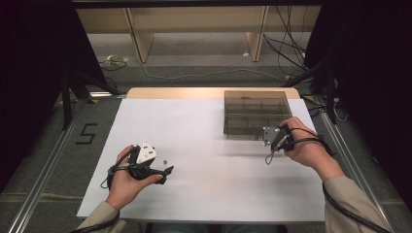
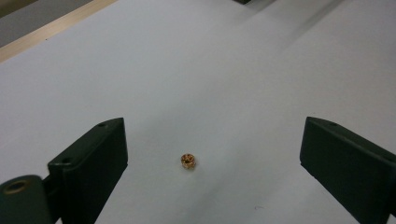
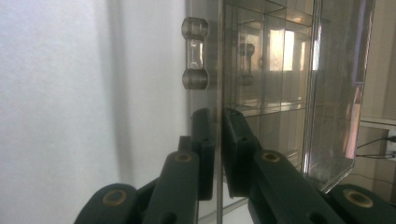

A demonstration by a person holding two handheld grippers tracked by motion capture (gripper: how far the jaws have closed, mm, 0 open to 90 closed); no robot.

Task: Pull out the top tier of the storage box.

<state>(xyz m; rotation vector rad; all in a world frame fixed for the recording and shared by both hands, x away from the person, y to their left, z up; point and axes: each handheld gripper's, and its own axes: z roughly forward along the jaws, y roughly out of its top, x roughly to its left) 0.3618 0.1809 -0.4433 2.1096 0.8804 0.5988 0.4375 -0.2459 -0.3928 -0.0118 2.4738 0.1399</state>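
Right claw (image 3: 218,140) clamping box lid (image 3: 289,93), left claw (image 2: 212,158) spread around bead (image 2: 188,161)

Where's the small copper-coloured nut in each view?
High view: the nut lies on the white sheet, just ahead of the left gripper.
Left gripper view: lower centre, between the open jaws.
Right gripper view: not in it.
Shared landmark: the white sheet.
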